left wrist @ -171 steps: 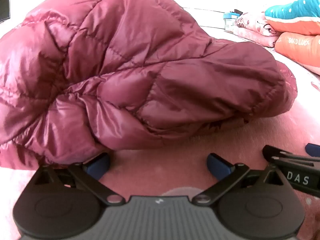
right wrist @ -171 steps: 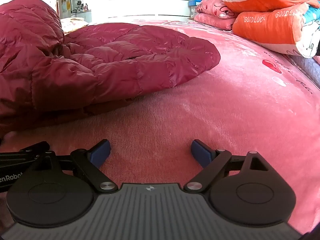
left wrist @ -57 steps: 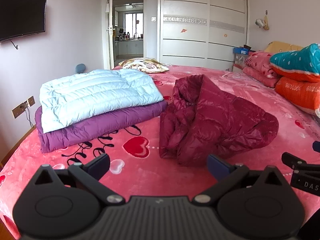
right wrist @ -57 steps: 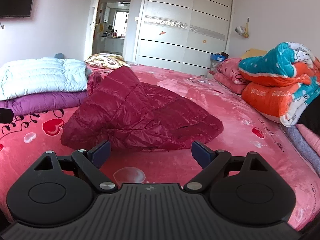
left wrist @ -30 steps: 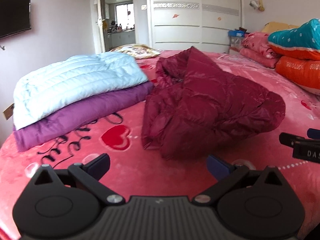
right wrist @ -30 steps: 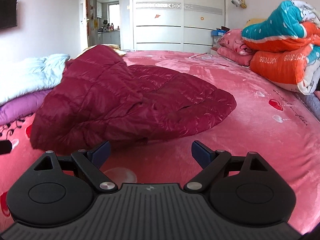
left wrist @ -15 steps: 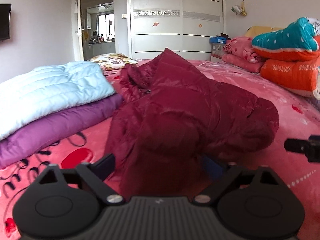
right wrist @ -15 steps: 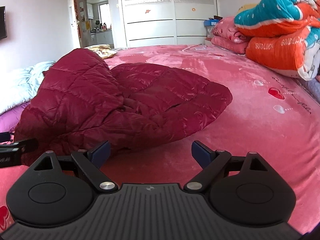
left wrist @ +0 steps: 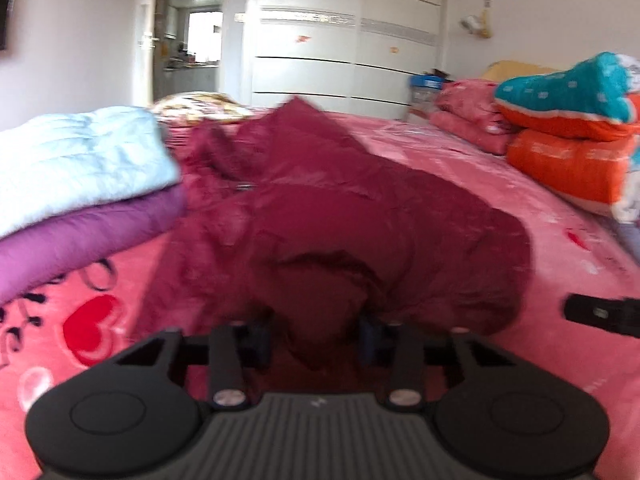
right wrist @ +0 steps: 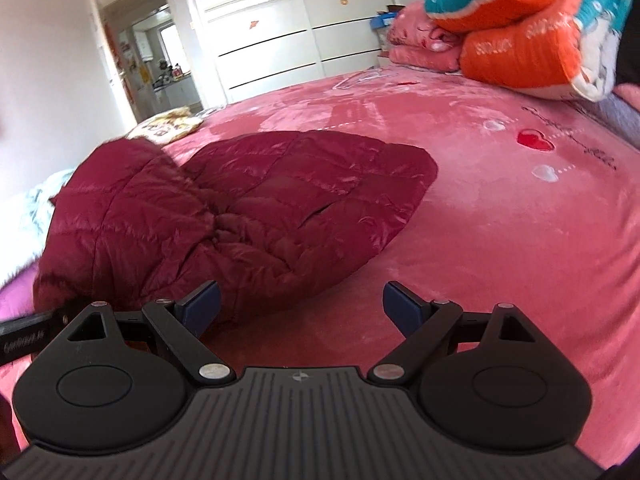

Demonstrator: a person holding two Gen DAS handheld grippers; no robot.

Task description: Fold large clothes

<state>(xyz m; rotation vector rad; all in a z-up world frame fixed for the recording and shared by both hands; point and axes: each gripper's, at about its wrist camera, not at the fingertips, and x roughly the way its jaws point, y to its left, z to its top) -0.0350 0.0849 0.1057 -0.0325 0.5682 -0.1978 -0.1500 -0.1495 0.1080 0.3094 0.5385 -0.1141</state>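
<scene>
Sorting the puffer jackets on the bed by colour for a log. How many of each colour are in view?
Maroon jacket: 1, its near edge between the pads of the left tool
Light blue jacket: 1
Purple jacket: 1, under the light blue one
Total: 3

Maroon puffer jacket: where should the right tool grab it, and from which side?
The near hem edge of the maroon puffer jacket, approached low from the front. That edge lies loose on the bed just ahead of the open right tool; the left tool already pinches its other near corner.
</scene>
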